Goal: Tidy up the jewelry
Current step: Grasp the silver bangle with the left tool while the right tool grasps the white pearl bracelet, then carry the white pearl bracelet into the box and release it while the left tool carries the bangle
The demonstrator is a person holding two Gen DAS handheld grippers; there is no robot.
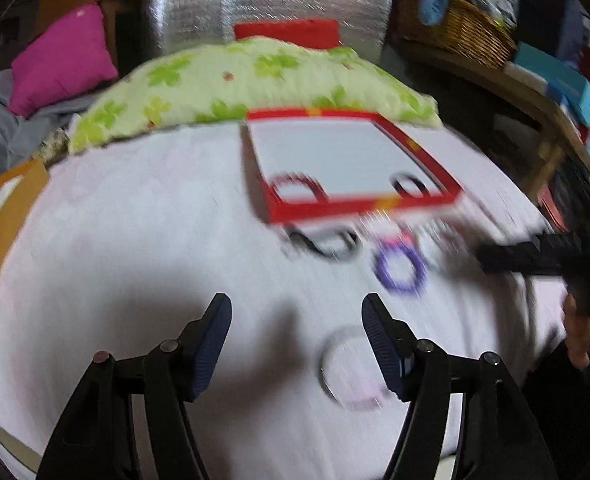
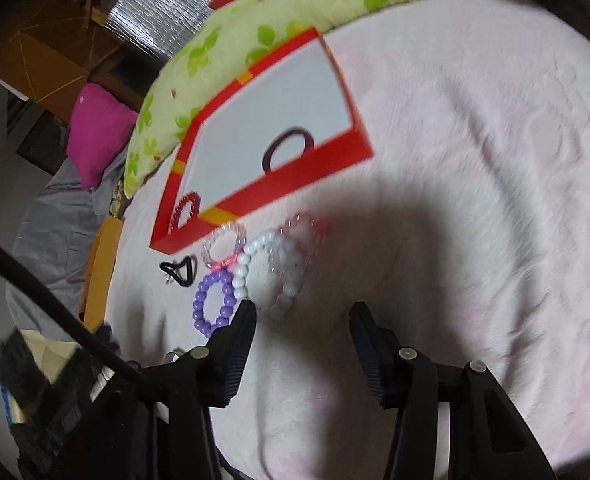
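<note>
Working over a pale pink blanket [image 2: 475,160], with a red box [image 2: 295,176] lying open on it, white-floored, just below a green-patterned pillow [image 2: 279,20]. Judged somewhere short of halfway: only two pieces inside the box so far, a dark ring [image 2: 291,131] against the front wall and a red bead bracelet [image 2: 185,210] tucked into one corner. Left outside, clustered on the blanket just in front of the box: a white bead bracelet [image 2: 243,268], largest of the heap, overlapping two clear pinkish bracelets [image 2: 227,225]; beside it a purple bead bracelet [image 2: 199,296]; off to the side a small black cord [image 2: 179,270]. Also waiting, apart from the cluster and seen only in the blurred left view, a pale ring [image 1: 323,360] flat on the blanket. Holding nothing in either tool: left gripper [image 1: 295,312] with jaws well apart and bare between the pads, hovering over the pale ring, close by one finger; right gripper [image 2: 303,312] with jaws moderately apart, likewise empty, one fingertip just beside the white and purple bracelets. Probably about to pick from the heap, though not yet touching anything for certain. Remaining by this count: six or so pieces to lift into the box.
</note>
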